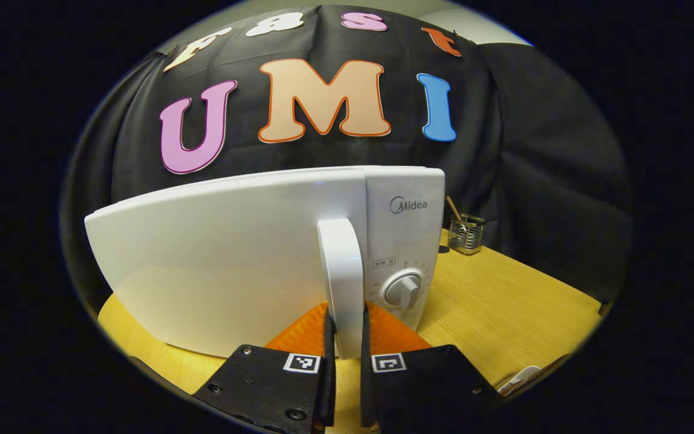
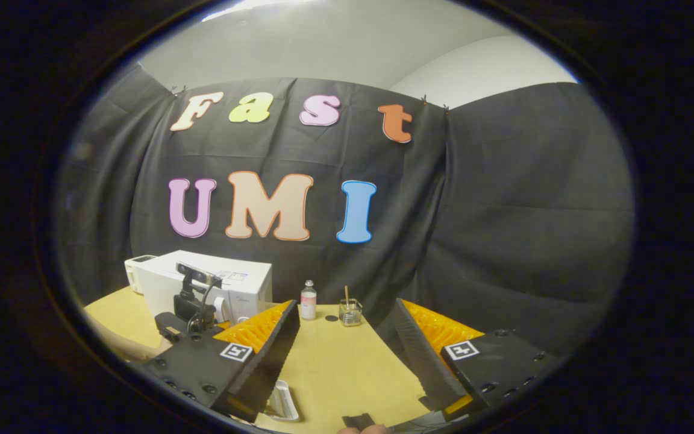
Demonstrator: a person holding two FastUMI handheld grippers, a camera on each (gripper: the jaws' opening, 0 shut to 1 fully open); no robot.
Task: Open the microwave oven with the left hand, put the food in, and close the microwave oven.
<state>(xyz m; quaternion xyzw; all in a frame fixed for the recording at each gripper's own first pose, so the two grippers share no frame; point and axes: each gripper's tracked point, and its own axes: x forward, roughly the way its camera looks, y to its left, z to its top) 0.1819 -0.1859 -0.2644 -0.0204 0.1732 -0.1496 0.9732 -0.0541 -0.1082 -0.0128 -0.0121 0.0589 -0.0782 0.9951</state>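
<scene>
Your left gripper (image 1: 347, 337) clamps the handle (image 1: 342, 277) of the white microwave oven (image 1: 226, 253); your right gripper (image 2: 347, 337) gapes, empty.

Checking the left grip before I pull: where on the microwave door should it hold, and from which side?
Hold the vertical white handle at its lower part, coming straight from the front. It is a narrow upright bar standing proud of the door, so the left gripper can straddle it side to side, as its fingers do now.

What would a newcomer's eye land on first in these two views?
The white microwave oven looms close in the left gripper view, its door handle clamped between the left gripper. In the right gripper view, the right gripper hangs wide open over the wooden table.
</scene>
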